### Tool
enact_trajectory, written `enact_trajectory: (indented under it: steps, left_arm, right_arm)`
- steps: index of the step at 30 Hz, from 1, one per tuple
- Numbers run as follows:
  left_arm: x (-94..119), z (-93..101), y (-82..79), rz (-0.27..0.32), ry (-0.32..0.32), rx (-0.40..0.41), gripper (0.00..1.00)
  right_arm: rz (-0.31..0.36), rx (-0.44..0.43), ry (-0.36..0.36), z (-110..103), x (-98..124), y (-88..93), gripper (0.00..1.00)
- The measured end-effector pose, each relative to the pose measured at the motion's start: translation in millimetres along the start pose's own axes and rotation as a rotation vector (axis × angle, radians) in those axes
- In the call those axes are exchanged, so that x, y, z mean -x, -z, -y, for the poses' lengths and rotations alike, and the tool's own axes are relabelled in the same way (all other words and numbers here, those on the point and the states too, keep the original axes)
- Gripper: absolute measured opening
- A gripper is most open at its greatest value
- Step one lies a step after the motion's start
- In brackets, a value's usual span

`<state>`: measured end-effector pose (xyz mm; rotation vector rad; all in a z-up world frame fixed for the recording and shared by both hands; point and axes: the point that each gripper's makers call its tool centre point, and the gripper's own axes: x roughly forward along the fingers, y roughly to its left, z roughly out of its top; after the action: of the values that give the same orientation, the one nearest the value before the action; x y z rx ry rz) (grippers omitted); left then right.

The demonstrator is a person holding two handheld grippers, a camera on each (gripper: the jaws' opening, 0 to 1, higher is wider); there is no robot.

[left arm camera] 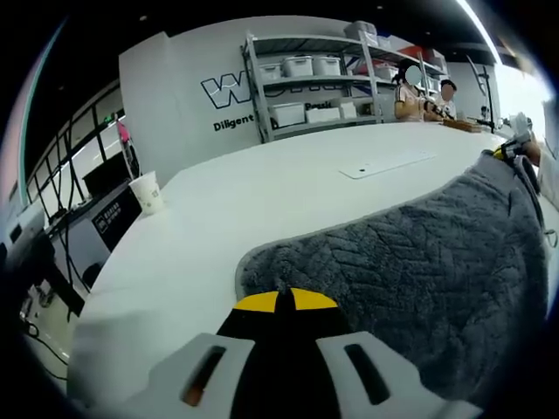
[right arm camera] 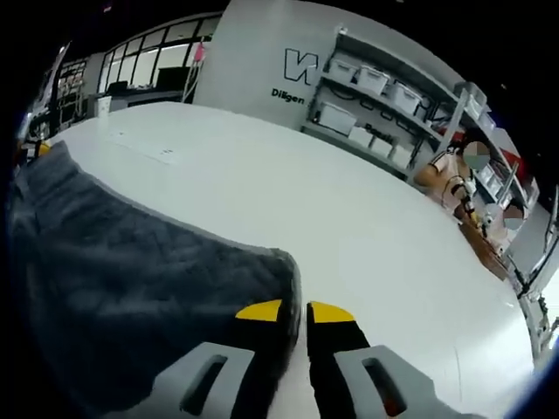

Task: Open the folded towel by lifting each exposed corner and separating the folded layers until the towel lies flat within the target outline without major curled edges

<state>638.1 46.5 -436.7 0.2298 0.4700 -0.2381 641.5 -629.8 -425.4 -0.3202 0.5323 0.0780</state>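
Towel [left arm camera: 419,262] lies spread on the white table [left arm camera: 262,201], and we pinch its near edge in both the left gripper [left arm camera: 285,301] and right gripper [right arm camera: 295,311], jaws nearly closed, so uneven pulling could curl it.

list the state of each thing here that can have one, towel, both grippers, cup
towel: spread on the white table, one layer showing, both near corners pinched
left gripper: shut on towel edge
right gripper: shut on towel corner
paper cup: upright near table edge, contents not visible
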Motion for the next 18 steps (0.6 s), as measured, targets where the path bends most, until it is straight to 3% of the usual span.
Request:
enact_trajectory:
  steps: [3, 6, 8, 12, 15, 17, 18]
  left_arm:
    - [-0.1, 0.0, -0.1, -0.001, 0.001, -0.006, 0.02]
    - [-0.4, -0.2, -0.5, 0.002, -0.003, -0.014, 0.02]
    - [-0.7, -0.6, -1.0, 0.001, -0.005, -0.02, 0.02]
    - [-0.9, -0.7, -1.4, 0.003, -0.008, -0.029, 0.02]
    - [-1.2, -0.8, -1.9, 0.012, -0.009, -0.039, 0.02]
    - [-1.1, -0.6, -2.4, 0.01, -0.013, -0.055, 0.02]
    - [-1.0, -0.7, -2.5, 0.014, -0.012, -0.053, 0.02]
  right_arm:
    - [-0.007, 0.005, 0.007, 2.0, 0.9, 1.9, 0.17]
    - [-0.059, 0.021, 0.029, 13.7, 3.8, 15.6, 0.34]
    - [-0.065, 0.013, 0.026, 12.3, 2.6, 18.1, 0.38]
    - [-0.095, 0.063, 0.076, 18.8, 2.1, 20.5, 0.34]
    - [-0.118, 0.11, 0.171, 32.7, 10.1, 17.3, 0.3]
    - [-0.052, 0.09, 0.178, 33.8, 17.5, -1.8, 0.25]
    - [0.01, 0.04, 0.111, 20.3, 18.0, -15.3, 0.22]
